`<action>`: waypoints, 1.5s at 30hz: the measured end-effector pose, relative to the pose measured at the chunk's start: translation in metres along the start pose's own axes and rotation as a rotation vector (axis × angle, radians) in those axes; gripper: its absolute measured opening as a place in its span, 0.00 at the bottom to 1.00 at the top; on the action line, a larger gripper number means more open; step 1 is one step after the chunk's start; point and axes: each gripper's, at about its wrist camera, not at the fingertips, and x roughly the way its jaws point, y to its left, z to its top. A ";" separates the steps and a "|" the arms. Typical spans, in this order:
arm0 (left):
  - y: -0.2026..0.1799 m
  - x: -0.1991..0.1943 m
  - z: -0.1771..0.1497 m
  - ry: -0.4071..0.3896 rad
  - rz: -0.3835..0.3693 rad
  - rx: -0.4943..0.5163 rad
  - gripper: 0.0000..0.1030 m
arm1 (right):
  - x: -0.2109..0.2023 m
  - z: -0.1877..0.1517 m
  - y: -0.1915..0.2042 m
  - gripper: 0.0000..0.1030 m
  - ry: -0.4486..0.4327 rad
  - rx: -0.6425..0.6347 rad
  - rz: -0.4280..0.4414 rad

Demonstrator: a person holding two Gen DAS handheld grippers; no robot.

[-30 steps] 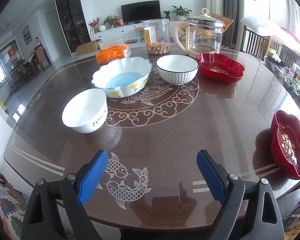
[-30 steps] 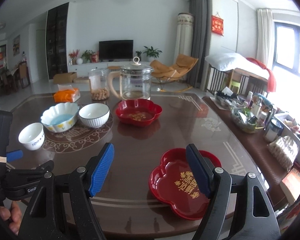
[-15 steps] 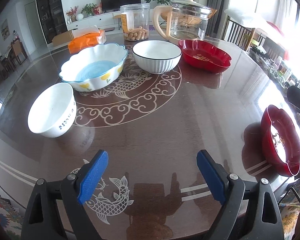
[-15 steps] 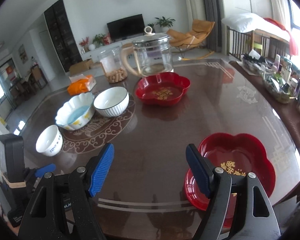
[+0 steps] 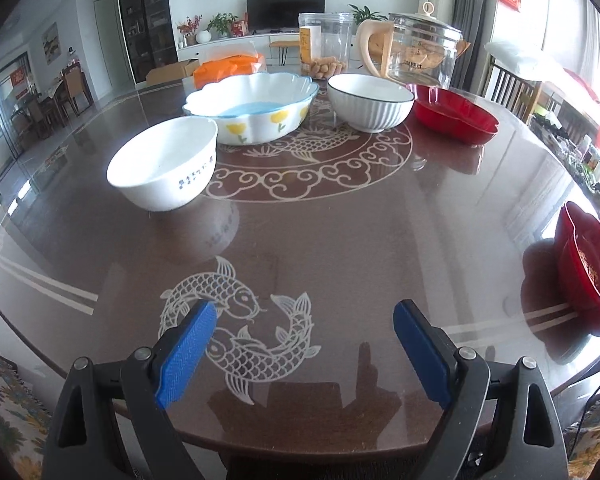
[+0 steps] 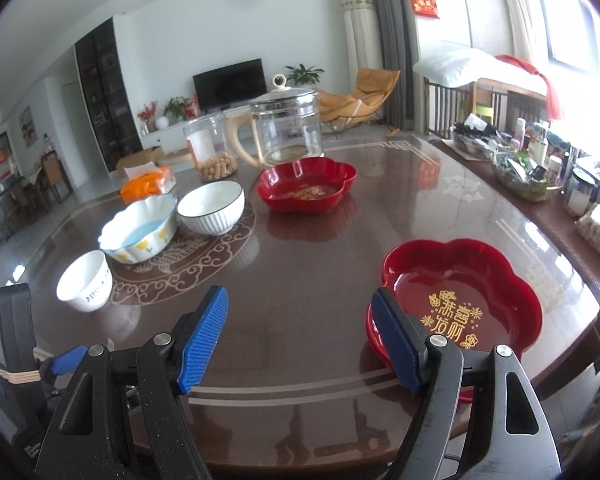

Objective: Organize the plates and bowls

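A small white bowl (image 5: 164, 160) stands at the left of the brown table, also in the right wrist view (image 6: 85, 281). Behind it are a scalloped blue-and-yellow bowl (image 5: 252, 110) (image 6: 140, 228), a ribbed white bowl (image 5: 370, 102) (image 6: 211, 208) and a red flower-shaped plate (image 5: 454, 114) (image 6: 308, 190). A second red plate (image 6: 456, 304) (image 5: 588, 264) lies near the front right edge. My left gripper (image 5: 304, 344) is open and empty above the fish pattern. My right gripper (image 6: 300, 340) is open and empty, its right finger over the near red plate's left rim.
A glass kettle (image 6: 284, 132), a clear jar of snacks (image 6: 212, 148) and an orange tissue pack (image 6: 148, 186) stand at the table's far side. A cluttered side shelf (image 6: 520, 164) runs along the right. The table's front edge (image 5: 300, 452) is just below the grippers.
Both grippers stay open. The left view has dropped lower and closer to the table, toward the small white bowl. The right view has swung slightly left and tilted up.
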 end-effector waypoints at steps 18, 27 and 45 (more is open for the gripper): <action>0.007 0.021 -0.016 0.097 -0.036 -0.075 0.88 | -0.055 -0.019 0.010 0.75 -0.109 -0.057 0.032; 0.001 0.027 -0.019 0.124 0.016 -0.022 1.00 | -0.051 -0.027 0.002 0.75 -0.101 -0.042 0.023; 0.002 0.031 -0.014 0.093 -0.009 0.020 1.00 | 0.172 0.112 -0.088 0.76 0.356 0.427 0.072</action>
